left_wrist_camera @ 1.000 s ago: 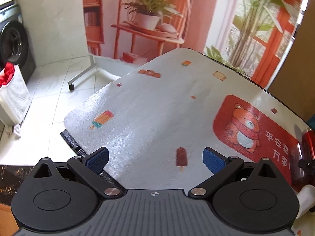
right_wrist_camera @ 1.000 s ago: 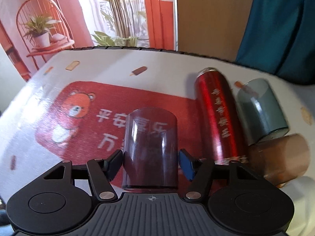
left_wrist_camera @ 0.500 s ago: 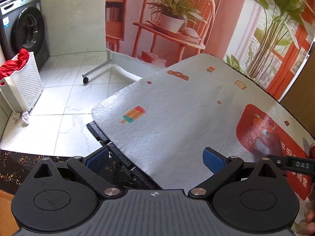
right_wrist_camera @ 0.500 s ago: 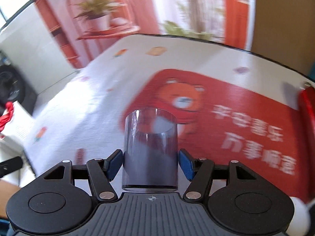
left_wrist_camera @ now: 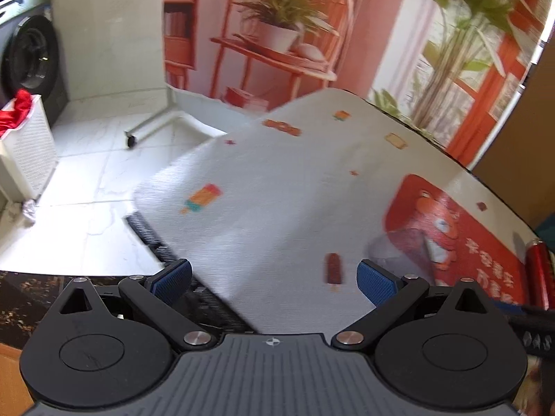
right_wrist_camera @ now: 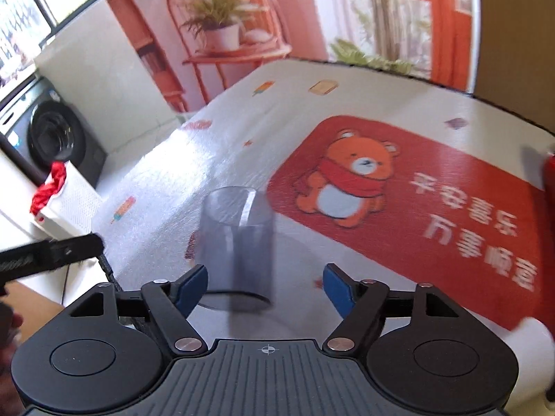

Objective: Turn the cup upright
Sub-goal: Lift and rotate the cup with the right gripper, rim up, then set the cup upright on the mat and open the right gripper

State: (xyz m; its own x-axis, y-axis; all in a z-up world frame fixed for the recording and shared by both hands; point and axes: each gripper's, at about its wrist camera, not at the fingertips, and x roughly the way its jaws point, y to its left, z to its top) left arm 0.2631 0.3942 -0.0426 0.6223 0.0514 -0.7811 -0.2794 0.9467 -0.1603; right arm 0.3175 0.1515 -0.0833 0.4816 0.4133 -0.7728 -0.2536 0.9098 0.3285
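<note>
A dark translucent cup (right_wrist_camera: pixel 237 242) stands on the white table mat (right_wrist_camera: pixel 242 138) with its open rim up, blurred by motion. My right gripper (right_wrist_camera: pixel 265 287) is open, and the cup sits between its fingers, close to the left pad (right_wrist_camera: pixel 192 287) and apart from the right one. In the left wrist view the cup (left_wrist_camera: pixel 402 246) shows faintly at the right, by the red bear panel (left_wrist_camera: pixel 451 235). My left gripper (left_wrist_camera: pixel 274 277) is open and empty above the mat's near edge.
A red bottle (left_wrist_camera: pixel 537 270) lies at the right of the mat. The left gripper's body (right_wrist_camera: pixel 48 253) reaches in at the left of the right wrist view. The mat's left edge (left_wrist_camera: pixel 149 228) drops to tiled floor with a white laundry basket (left_wrist_camera: pixel 24 145).
My right gripper has opened and let go of the cup, which now stands on the mat. Both views have swung; the left gripper has moved back over the mat.
</note>
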